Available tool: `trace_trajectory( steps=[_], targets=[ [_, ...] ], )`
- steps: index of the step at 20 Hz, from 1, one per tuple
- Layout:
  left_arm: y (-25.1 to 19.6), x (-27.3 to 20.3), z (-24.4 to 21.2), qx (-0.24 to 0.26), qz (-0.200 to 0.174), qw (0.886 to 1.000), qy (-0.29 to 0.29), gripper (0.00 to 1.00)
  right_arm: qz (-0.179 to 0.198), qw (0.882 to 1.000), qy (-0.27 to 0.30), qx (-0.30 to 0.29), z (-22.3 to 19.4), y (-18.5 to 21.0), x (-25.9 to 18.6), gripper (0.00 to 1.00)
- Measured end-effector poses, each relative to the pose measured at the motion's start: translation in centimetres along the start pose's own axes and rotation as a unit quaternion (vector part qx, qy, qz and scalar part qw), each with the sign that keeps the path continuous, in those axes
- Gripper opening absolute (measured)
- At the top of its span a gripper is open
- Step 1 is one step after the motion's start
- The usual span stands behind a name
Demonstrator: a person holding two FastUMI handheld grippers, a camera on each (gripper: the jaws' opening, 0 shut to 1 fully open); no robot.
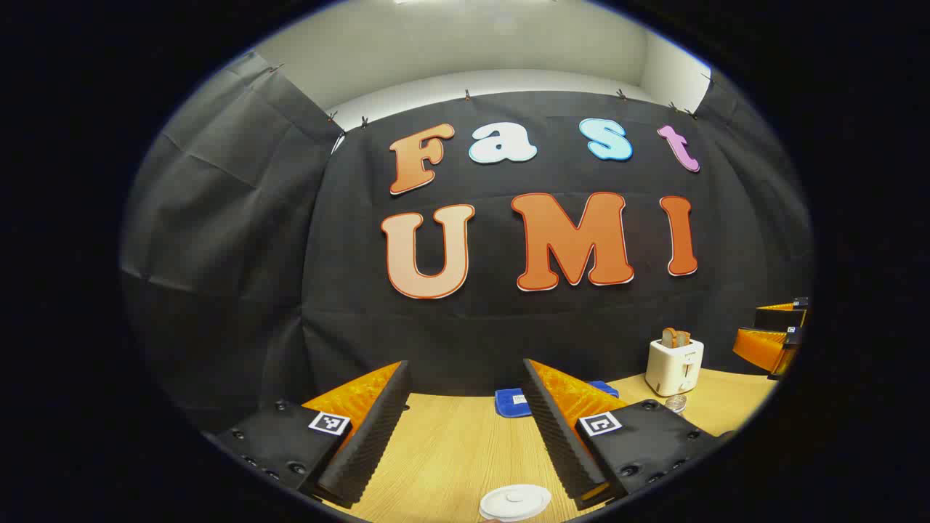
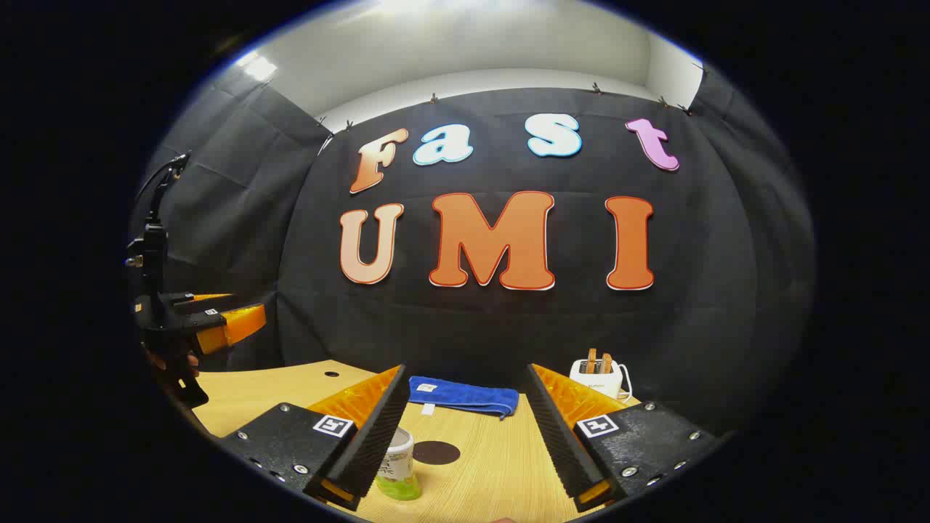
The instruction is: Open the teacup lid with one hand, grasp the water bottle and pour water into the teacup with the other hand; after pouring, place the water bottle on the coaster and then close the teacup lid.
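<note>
With nothing gripped, both sets of jaws were held wide apart above the surface [image 2: 494, 465], the teacup lid [image 1: 514, 501] at 6 o'clock, the water bottle [image 2: 397, 465] at 7 o'clock beside the coaster [image 2: 435, 452], presumably ready for grasping.

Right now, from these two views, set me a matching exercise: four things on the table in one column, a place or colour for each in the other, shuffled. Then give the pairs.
Things:
1. towel
2. toaster
3. water bottle
4. coaster

Descriptions:
A. white, with bread slices standing in its slots
B. dark round disc lying flat on the table
C. blue, folded, at the back by the wall
D. upright beside one finger of the right gripper, white cap on

Pairs: 1-C, 2-A, 3-D, 4-B
</note>
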State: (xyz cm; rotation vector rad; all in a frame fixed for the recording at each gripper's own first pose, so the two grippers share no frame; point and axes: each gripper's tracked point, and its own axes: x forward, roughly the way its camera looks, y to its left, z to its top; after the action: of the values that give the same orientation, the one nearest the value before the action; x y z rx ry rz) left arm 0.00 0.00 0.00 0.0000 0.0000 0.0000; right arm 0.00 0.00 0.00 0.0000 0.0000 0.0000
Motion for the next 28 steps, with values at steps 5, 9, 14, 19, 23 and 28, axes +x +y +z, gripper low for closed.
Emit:
trace_trajectory(
  steps=[5,9,14,19,23,28],
  targets=[
    [0.1,-0.3,0.3,-0.003,-0.002,1.0,-0.006,0.99,0.004,1.0,-0.007,-0.001,0.4,0.2,-0.1,0.96],
    [-0.2,-0.4,0.0,-0.013,-0.008,1.0,0.0,0.99,0.001,1.0,0.001,-0.011,-0.3,0.3,-0.4,0.96],
    [0.3,-0.8,0.0,-0.013,-0.003,1.0,-0.002,0.99,0.008,1.0,0.003,-0.011,-0.4,0.7,-0.6,0.96],
    [0.3,-0.9,0.0,-0.012,-0.005,1.0,-0.002,0.99,0.013,1.0,0.006,-0.01,-0.5,0.9,-0.9,0.96],
    [0.2,-0.7,-1.3,-0.016,-0.012,1.0,0.014,0.99,0.021,1.0,0.01,-0.009,-1.2,1.6,-1.1,0.96],
    [0.0,-0.6,-3.4,-0.013,-0.018,0.999,0.039,0.99,0.033,0.999,0.03,-0.009,-3.1,2.7,-1.4,0.96]
  ],
)
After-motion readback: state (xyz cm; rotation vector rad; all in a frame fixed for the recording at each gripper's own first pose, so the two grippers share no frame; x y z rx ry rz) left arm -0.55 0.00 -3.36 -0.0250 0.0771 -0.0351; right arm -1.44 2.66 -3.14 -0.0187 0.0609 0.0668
